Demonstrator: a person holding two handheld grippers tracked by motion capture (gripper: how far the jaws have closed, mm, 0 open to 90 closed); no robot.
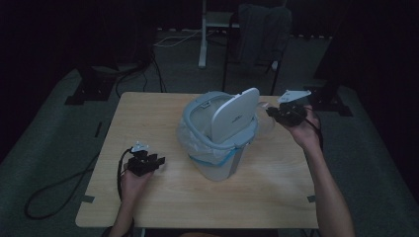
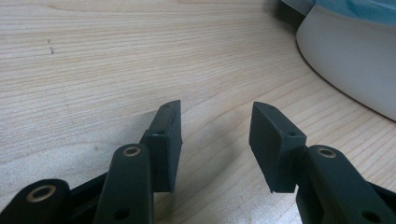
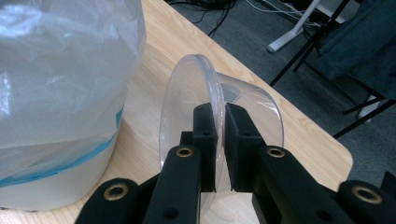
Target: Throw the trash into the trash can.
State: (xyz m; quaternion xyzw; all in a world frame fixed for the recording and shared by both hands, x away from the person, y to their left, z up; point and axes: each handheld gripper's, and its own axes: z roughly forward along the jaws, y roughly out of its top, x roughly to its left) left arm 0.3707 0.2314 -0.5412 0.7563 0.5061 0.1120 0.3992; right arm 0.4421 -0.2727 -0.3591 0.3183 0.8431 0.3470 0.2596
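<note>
Left claw [image 2: 215, 140] parted and low, right claw [image 3: 220, 140] clamped, raised

A dim lab or studio: a bare light wooden table [image 1: 163, 106] on grey carpet [image 1: 47, 148], black stand feet [image 1: 89, 91], trailing cables [image 1: 54, 190], a jacket-draped chair [image 1: 262, 29].

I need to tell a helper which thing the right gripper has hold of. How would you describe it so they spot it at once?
Start at the white bin with its plastic liner and raised lid in the middle of the wooden table. Just to its right, lifted off the table, the right gripper pinches the rim of a clear plastic cup lying on its side. It is the see-through thing there.
</note>
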